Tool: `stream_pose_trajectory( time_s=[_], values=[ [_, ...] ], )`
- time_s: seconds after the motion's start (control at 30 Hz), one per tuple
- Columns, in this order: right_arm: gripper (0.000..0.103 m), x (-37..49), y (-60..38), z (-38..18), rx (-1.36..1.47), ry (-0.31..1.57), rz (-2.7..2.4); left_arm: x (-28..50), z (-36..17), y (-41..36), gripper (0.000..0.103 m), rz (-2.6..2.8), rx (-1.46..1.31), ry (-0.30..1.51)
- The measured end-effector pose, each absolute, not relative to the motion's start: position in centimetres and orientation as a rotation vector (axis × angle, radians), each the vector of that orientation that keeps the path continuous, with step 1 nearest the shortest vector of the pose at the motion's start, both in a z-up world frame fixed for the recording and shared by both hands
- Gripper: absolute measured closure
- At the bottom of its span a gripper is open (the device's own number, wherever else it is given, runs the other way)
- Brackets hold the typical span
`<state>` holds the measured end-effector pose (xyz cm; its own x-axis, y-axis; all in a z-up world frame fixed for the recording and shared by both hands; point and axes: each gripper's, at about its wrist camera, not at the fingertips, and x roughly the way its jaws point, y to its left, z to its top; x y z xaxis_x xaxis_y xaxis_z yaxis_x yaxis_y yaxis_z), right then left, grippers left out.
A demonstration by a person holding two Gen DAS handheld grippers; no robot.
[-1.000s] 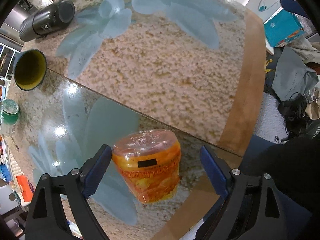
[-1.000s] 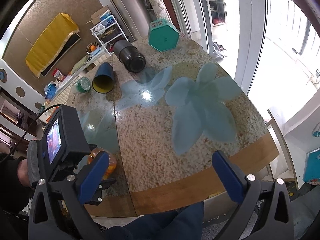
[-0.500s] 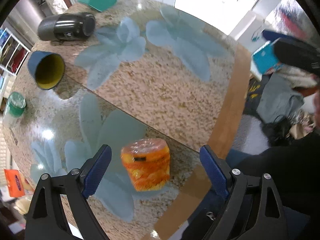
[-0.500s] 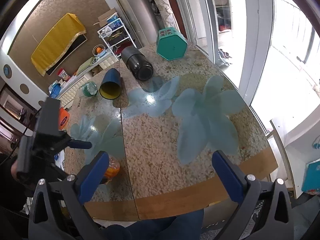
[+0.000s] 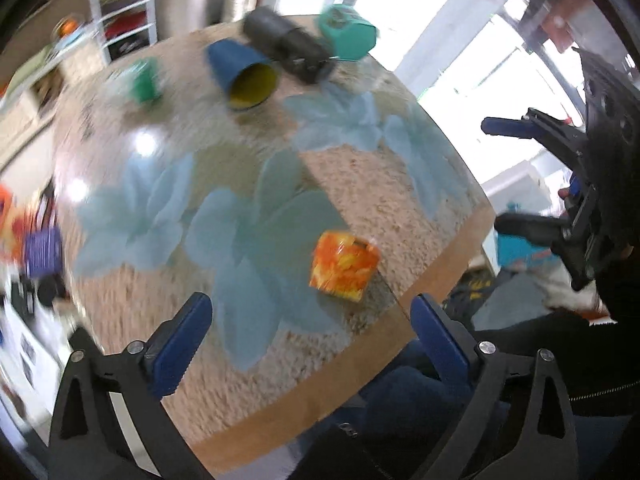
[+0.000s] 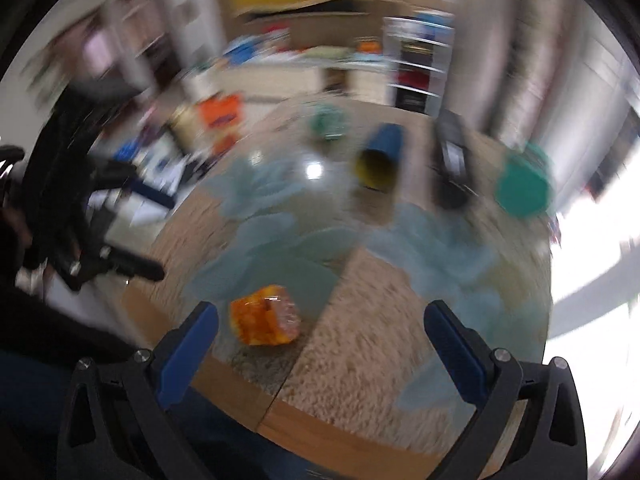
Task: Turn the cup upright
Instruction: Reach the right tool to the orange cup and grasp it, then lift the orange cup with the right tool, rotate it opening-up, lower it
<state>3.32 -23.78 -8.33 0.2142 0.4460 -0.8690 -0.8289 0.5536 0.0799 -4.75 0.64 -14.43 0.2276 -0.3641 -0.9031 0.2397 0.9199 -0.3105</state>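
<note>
An orange sealed fruit cup (image 5: pixel 343 266) stands on the granite table (image 5: pixel 200 392) near its wooden front edge; it also shows in the right wrist view (image 6: pixel 265 315). My left gripper (image 5: pixel 310 338) is open and empty, raised back from the cup. My right gripper (image 6: pixel 320 348) is open and empty, above the table edge with the cup by its left finger. Each gripper appears in the other's view, the right one (image 5: pixel 532 176) and the left one (image 6: pixel 120 232). Both views are motion-blurred.
At the far side lie a blue cup with yellow inside (image 5: pixel 244 74), a black cylinder (image 5: pixel 292 50), a teal hexagonal box (image 5: pixel 348 34) and a green-lidded jar (image 5: pixel 144 82). The person's dark clothing (image 5: pixel 540 344) is at the table's near edge.
Both grippers swung quickly and pulled back and up from the table. The orange cup now stands free near the front edge, farther from my left gripper's fingers.
</note>
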Motion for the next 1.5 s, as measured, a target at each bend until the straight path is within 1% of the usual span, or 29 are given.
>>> stream_pose_trajectory(
  time_s=[0.1,0.17,0.27,0.43,0.6,0.73,0.93,1.03,1.2,1.23,1.27,1.3,1.33,1.5],
  values=[
    [0.0,1.8,-20.3,-8.9,-0.707,0.937,1.089,-6.5,-15.3,2.1,0.002,-0.347,-0.189,1.279],
    [0.0,0.2,-18.6,-9.8,-0.891,0.891,1.2,-7.8,-15.8,2.6,0.0,-0.297,-0.219,1.275],
    [0.0,-1.8,-16.6,-11.4,-1.149,0.812,1.366,-9.0,-16.7,2.7,0.0,-0.235,-0.261,1.274],
    [0.0,-2.9,-14.7,-14.0,-1.409,0.717,1.579,-10.2,-18.8,3.2,0.0,-0.113,-0.371,1.294],
    [0.0,-3.0,-14.1,-16.7,-1.601,0.626,1.699,-11.9,-20.4,4.0,0.0,-0.001,-0.462,1.302],
    [0.0,-4.6,-13.9,-18.9,-1.756,0.529,1.772,-13.3,-21.6,4.6,0.0,0.067,-0.539,1.292],
    [0.0,-5.7,-13.1,-22.0,-1.913,0.425,1.816,-14.5,-23.0,4.8,0.0,0.115,-0.61,1.295],
    [0.0,-5.4,-12.2,-22.5,-1.949,0.449,1.824,-14.7,-23.2,4.8,0.0,0.117,-0.622,1.299],
    [0.0,-4.3,-10.0,-23.3,-1.952,0.54,1.795,-14.4,-23.2,4.8,0.0,0.105,-0.618,1.306],
    [0.008,-4.2,-9.4,-23.4,-1.947,0.554,1.787,-14.3,-23.2,4.8,0.0,0.102,-0.613,1.309],
    [0.028,-4.0,-9.0,-23.5,-1.942,0.568,1.783,-14.2,-23.2,4.7,0.0,0.1,-0.612,1.311],
    [0.037,-3.9,-8.7,-23.6,-1.94,0.584,1.776,-14.1,-23.2,4.7,0.0,0.095,-0.612,1.313],
    [0.042,-3.7,-8.1,-23.9,-1.953,0.586,1.756,-14.0,-23.3,4.7,0.0,0.093,-0.611,1.315],
    [0.047,-3.6,-6.5,-24.4,-1.969,0.641,1.744,-13.8,-23.3,4.6,0.0,0.077,-0.607,1.322]
  ],
)
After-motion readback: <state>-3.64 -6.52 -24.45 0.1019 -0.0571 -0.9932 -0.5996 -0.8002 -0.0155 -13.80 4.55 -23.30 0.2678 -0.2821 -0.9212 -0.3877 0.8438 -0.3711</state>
